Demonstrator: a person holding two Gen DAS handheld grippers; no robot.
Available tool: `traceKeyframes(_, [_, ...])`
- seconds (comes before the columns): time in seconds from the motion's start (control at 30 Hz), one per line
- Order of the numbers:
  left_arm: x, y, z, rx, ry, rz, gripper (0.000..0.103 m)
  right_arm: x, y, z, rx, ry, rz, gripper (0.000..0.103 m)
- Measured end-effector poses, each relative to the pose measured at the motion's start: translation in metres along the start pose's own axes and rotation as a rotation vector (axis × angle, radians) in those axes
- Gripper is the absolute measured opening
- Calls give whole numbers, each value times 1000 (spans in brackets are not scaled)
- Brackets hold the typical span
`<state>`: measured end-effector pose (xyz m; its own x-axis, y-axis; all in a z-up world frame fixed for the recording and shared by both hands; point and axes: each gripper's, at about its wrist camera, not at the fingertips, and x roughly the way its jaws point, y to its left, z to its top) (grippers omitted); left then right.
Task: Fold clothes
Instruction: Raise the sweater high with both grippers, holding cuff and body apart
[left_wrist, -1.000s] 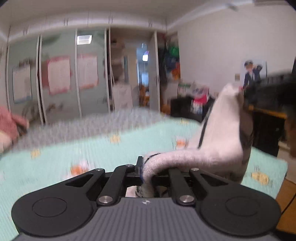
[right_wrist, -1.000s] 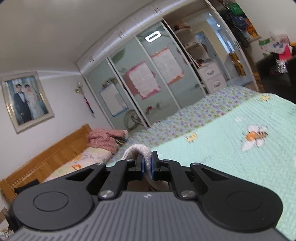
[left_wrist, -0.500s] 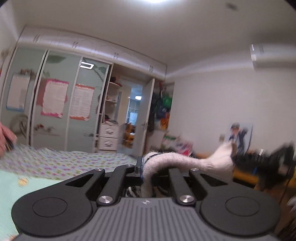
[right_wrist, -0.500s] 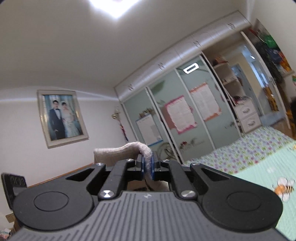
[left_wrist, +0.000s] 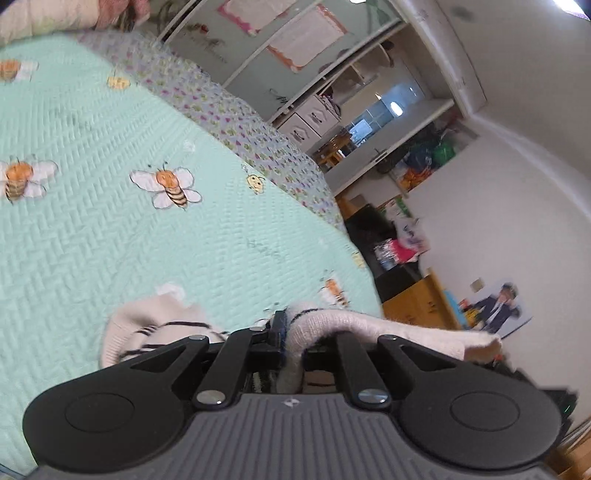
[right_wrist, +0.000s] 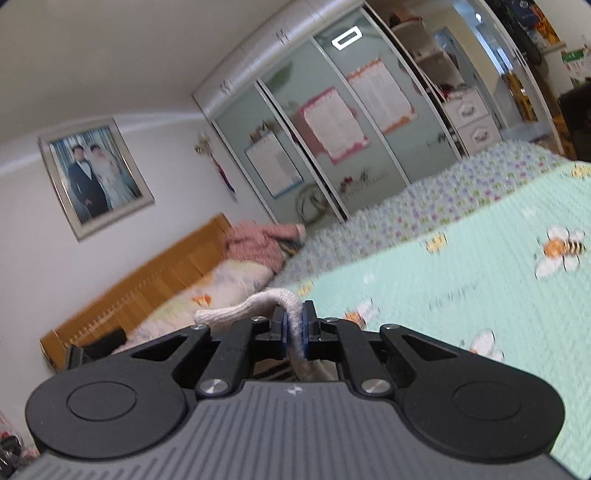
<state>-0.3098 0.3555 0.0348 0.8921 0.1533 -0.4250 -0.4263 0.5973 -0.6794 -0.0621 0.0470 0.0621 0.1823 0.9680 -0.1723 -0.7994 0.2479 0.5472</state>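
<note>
A cream knitted sweater with thin black stripes (left_wrist: 388, 326) is pinched in my left gripper (left_wrist: 291, 332), which is shut on it. One part of the sweater (left_wrist: 147, 328) lies on the mint bee-print bedspread (left_wrist: 129, 240) just left of the fingers; another part stretches off to the right. My right gripper (right_wrist: 294, 326) is shut on a cream ribbed edge of the same sweater (right_wrist: 255, 304), which loops over its blue pads and droops left. Most of the garment is hidden under both grippers.
The bed's far side has a floral border (right_wrist: 424, 214). A pink garment (right_wrist: 258, 245) lies by the wooden headboard (right_wrist: 147, 288). Sliding wardrobe doors (right_wrist: 332, 122) stand beyond the bed. A dark cabinet (left_wrist: 388, 236) and wooden furniture (left_wrist: 421, 299) stand past the bed's right edge.
Both grippers have come down from pointing at the walls and ceiling toward the bed, still shut on the sweater. The left view has rolled and part of the sweater now rests on the bedspread.
</note>
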Motion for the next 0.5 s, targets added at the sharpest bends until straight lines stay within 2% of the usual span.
traceKeyframes(0.07, [-11,-19,-5,69,-32,4,7,-3,4,1,-4,-17,0,9])
traceKeyframes(0.17, [-37,-67,10,222,-165,-40,6,-17,32,25,-104,-136,11,9])
traceKeyframes(0.33, [-112,-184,53,503,-437,-141,6,-52,103,106,-268,-381,151,8])
traceKeyframes(0.4, [-133,-223,70,559,-522,-166,6,-62,124,138,-312,-454,189,8])
traceKeyframes(0.5, [-152,-261,90,608,-615,-186,6,-73,139,175,-327,-545,219,8])
